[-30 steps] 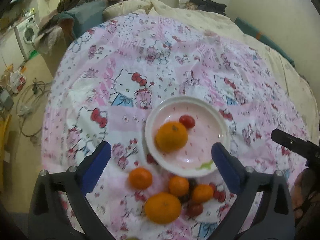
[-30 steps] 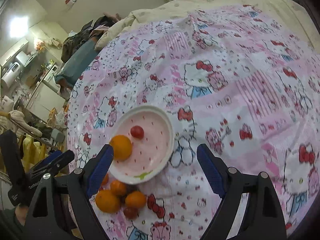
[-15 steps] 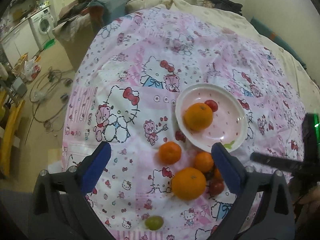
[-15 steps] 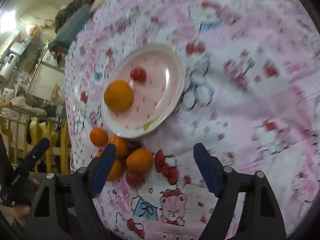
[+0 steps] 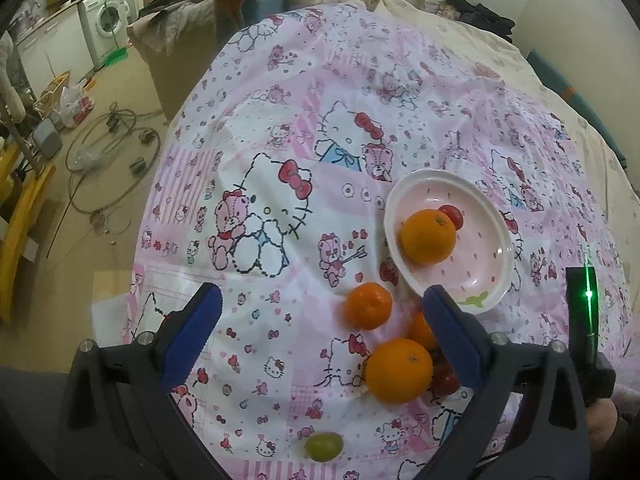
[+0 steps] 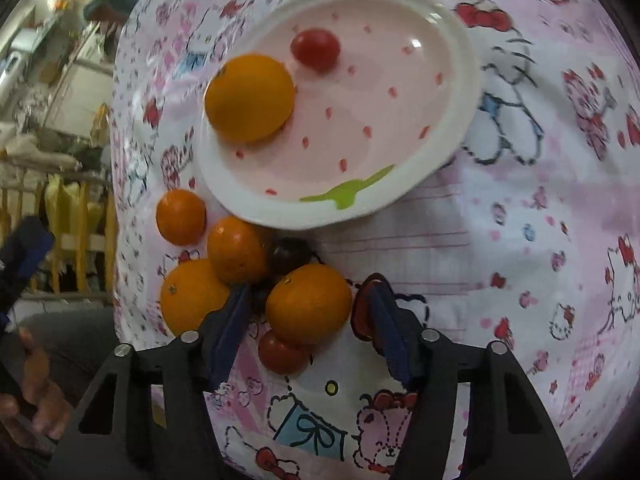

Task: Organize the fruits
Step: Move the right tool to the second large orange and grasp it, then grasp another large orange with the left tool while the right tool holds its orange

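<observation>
Left wrist cam sits high, looking steeply down past its blue fingers [image 5: 192, 328] over the bed [image 5: 280, 160], w/ floor and washing machine [image 5: 106, 20] beyond the bed's left edge. Right wrist cam is much nearer, tilted down right over the plate [image 6: 460, 120] and the fruit pile at the near edge. Both share the plate, its orange [image 5: 428, 236] and the loose oranges [image 6: 308, 300]; each catches a bit of the other gripper at its frame edge.

The plate [image 6: 460, 92] looks like glossy plastic, the printed cloth [image 6: 520, 240] matt and creased, the orange [image 6: 250, 98] finely dimpled.
</observation>
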Demonstrator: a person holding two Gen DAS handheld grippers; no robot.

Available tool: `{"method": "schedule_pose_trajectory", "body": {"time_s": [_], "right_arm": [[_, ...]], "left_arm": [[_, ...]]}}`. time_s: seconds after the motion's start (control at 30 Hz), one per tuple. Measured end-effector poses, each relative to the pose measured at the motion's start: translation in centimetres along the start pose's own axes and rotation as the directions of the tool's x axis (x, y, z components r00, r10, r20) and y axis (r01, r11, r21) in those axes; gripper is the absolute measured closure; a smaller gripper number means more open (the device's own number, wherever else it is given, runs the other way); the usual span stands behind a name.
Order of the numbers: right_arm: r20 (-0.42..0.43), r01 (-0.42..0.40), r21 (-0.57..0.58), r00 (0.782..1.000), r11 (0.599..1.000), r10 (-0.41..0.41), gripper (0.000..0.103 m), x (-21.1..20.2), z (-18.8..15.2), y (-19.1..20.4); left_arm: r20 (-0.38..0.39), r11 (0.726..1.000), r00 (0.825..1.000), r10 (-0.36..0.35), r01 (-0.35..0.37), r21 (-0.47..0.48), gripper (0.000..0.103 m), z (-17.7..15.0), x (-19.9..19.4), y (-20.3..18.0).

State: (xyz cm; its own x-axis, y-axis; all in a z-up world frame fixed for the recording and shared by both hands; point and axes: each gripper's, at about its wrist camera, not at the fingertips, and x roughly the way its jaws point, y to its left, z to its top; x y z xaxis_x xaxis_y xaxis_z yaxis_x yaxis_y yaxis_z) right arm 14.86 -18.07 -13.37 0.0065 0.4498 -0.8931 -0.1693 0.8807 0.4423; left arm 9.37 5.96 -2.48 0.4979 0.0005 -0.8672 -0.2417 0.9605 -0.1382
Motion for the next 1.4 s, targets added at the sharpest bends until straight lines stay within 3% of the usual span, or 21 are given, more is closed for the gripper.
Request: {"method": "schedule_pose_trajectory", "body": {"time_s": [0.13,0.33,0.6,0.8,1.1,1.27,1.37,1.4], "right_arm": [[-0.019,0.029,-0.041,0.999,0.999,-0.03,0.057,0.3,-0.1,0.5],[-0.015,0.014,-0.056,1.0,0.998,-0.015,0.057,-0.9,-0.2,0.2],[0.068,-0.001,-0.006,0.998,1.0,0.001,0.057,-3.9,-0.5,-1.6],[0.155,-0.007,0.05,0.988,0.999,0.0,0.057,-6.9,-0.6,-3.4],[0.193,-0.033,0.071,0.981,0.997,0.019,0.057,-8.5,-0.5,-4.1],[0.208,-0.043,0.095,0.978,0.995,0.022,0.057,-9.3,-0.9,-5.1],[0.213,-0.047,0.106,0.977,0.993,0.024,0.057,-9.6,-1.0,-5.4],[0.214,-0.048,0.107,0.977,0.993,0.024,0.057,-9.6,-1.0,-5.4]], "left_arm": [[-0.018,1.0,1.0,0.012,-0.012,-0.003,0.004,-0.3,0.5,0.6],[-0.042,1.0,0.999,0.009,-0.009,-0.007,0.004,-0.6,1.1,0.8],[-0.129,0.994,0.991,-0.017,0.03,0.102,0.004,-2.0,2.7,-2.3],[-0.274,0.967,0.961,-0.036,0.103,0.234,0.004,-4.7,5.1,-6.3],[-0.382,0.95,0.923,0.049,0.075,0.303,0.005,-6.6,8.3,-8.7],[-0.404,0.949,0.913,0.053,0.08,0.305,0.021,-6.9,9.4,-9.2],[-0.413,0.944,0.909,0.062,0.081,0.319,0.035,-7.3,9.8,-9.6],[-0.414,0.942,0.909,0.048,0.097,0.322,0.044,-7.4,9.7,-9.8]]}}
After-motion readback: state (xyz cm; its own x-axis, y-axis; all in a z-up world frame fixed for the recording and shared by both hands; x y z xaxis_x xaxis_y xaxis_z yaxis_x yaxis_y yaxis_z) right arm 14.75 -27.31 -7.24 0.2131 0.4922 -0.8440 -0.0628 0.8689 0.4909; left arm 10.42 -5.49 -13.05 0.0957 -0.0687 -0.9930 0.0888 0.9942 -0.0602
